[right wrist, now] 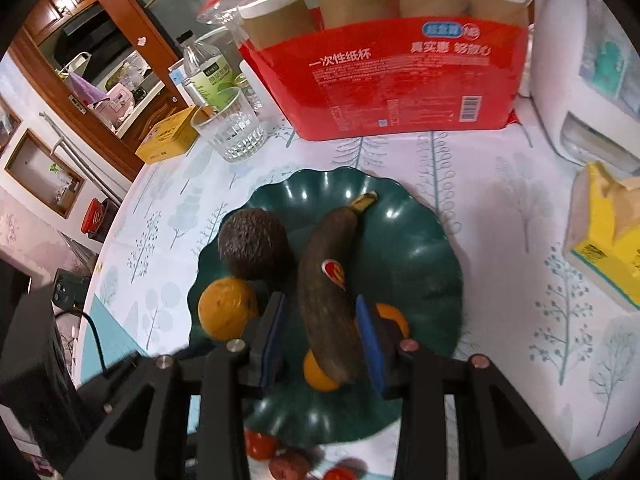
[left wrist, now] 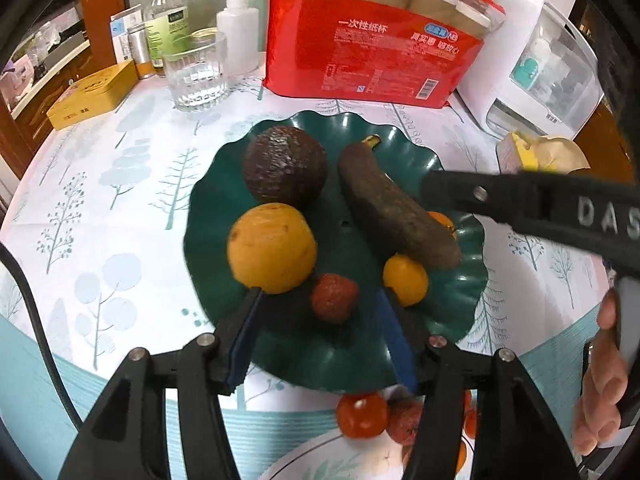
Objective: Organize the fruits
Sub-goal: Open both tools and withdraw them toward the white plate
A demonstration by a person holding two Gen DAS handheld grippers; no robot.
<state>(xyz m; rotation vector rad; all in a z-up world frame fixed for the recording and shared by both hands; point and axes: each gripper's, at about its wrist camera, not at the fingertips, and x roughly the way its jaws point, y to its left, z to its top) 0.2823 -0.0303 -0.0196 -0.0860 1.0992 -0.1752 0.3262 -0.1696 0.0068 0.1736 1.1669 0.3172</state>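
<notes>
Currently I am viewing the green plate (left wrist: 460, 280) sitting on the tree-patterned surface (left wrist: 120, 200). It is carrying a dark avocado (left wrist: 285, 164), a browned banana (left wrist: 396, 210), a large orange (left wrist: 272, 248), a small red lychee (left wrist: 334, 298) and a small yellow fruit (left wrist: 405, 279).

I am holding the left hand-held gripper (left wrist: 320, 308) wide open over the plate's near edge, with the lychee lying between its blue pads, which are gripping nothing.

I am holding the right hand-held gripper (right wrist: 320, 320) open as well, its pads (right wrist: 370, 336) straddling the lower half of the banana (right wrist: 332, 300); I cannot tell whether they are touching the peel.

Near the bottom edge, a red tomato (left wrist: 362, 416) and another lychee (left wrist: 406, 420) are resting on a white plate (left wrist: 320, 456).

A red pack of paper cups (left wrist: 376, 60) and a glass tumbler (left wrist: 198, 72) are standing beyond the green plate.
</notes>
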